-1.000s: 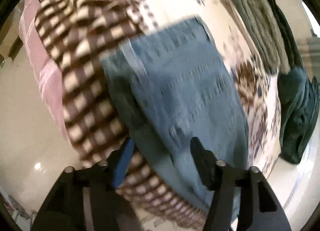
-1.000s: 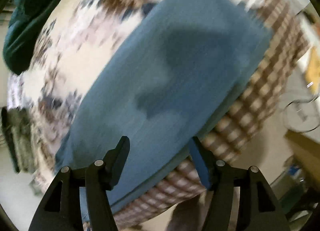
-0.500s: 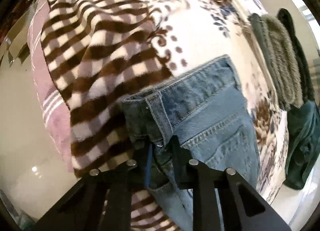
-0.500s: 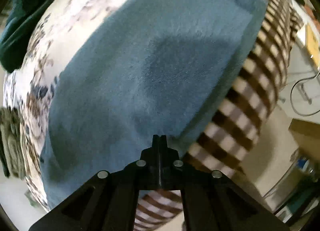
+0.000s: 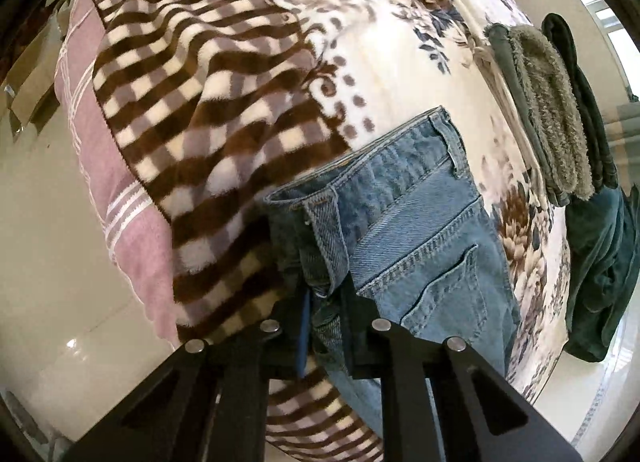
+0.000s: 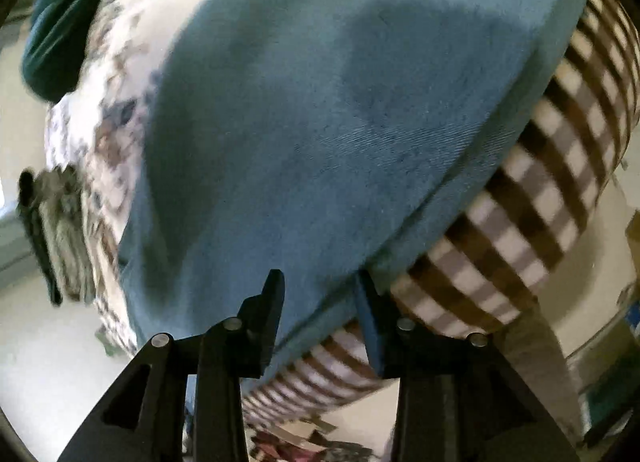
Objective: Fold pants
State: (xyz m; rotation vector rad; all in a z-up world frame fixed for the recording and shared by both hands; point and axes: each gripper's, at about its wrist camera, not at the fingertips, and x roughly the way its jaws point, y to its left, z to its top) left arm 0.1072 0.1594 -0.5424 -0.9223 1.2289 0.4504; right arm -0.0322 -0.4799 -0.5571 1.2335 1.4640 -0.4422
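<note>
Two grippers: left gripper (image 5: pixel 325 308) pinches the jeans (image 5: pixel 416 230) waistband, right gripper (image 6: pixel 320 294) spread; no legible label.

Blue denim pants (image 5: pixel 420 230); brown-checked, floral blanket (image 5: pixel 208 102); black tongs (image 5: pixel 325 316).

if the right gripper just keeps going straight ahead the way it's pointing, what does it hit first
Most likely the jeans: the right gripper is open with blue denim filling the gap between its fingers and beyond. The picture is blurred, so depth is uncertain.
</note>
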